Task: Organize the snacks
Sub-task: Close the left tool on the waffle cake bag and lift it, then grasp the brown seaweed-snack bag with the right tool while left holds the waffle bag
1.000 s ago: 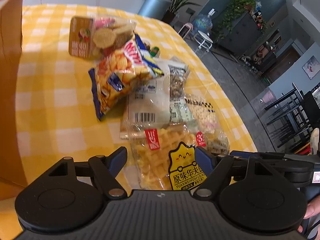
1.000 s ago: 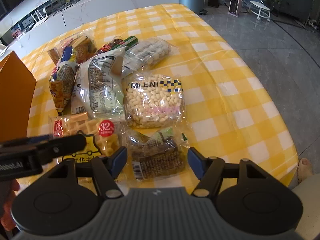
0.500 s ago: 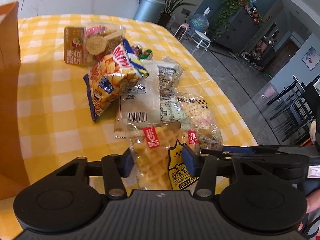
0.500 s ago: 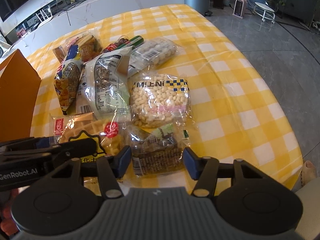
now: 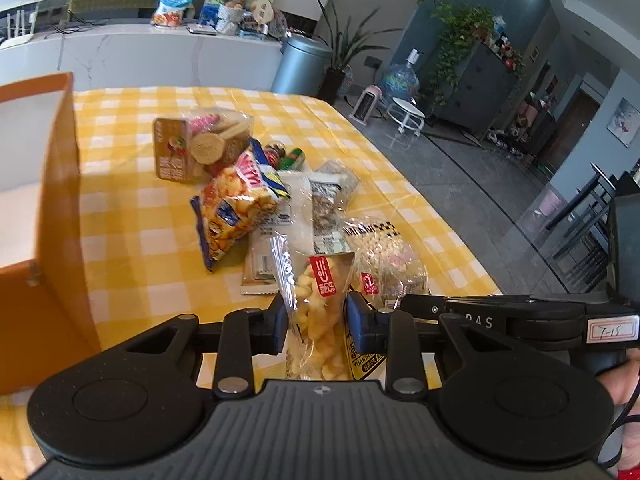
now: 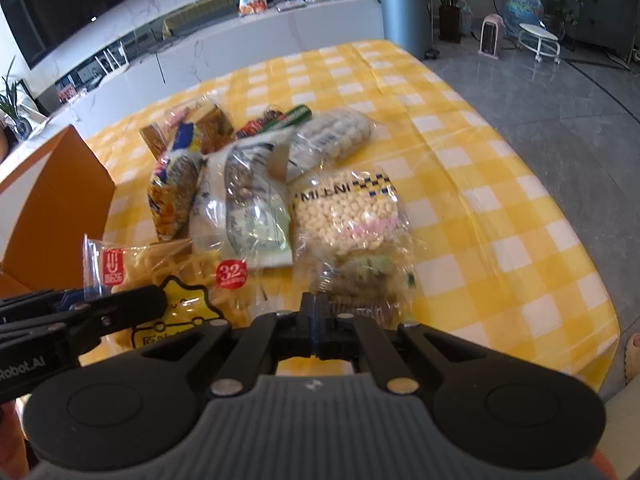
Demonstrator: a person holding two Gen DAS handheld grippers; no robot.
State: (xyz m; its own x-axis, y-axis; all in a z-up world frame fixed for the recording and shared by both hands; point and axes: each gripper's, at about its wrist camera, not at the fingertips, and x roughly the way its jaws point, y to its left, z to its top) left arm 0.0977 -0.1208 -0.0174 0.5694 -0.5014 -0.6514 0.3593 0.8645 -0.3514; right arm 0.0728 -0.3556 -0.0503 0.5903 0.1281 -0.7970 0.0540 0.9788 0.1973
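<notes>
Left gripper (image 5: 316,322), in its own view, has just been closing and now clamps the waffle packet (image 5: 320,312), whose long axis runs near to far, red label at the far end, above the yellow checked table (image 5: 132,208). An orange box (image 5: 60,208) stands left.

Right gripper (image 6: 320,320), in its view, has its jaws together, pinching the near edge of the brown snack bag (image 6: 360,276), which lies just near the MILNI bag (image 6: 348,212).

Clear waffle bag (image 5: 320,312) lifted upright; other snack packets (image 5: 240,208) heaped on yellow-checked table (image 5: 132,208)
</notes>
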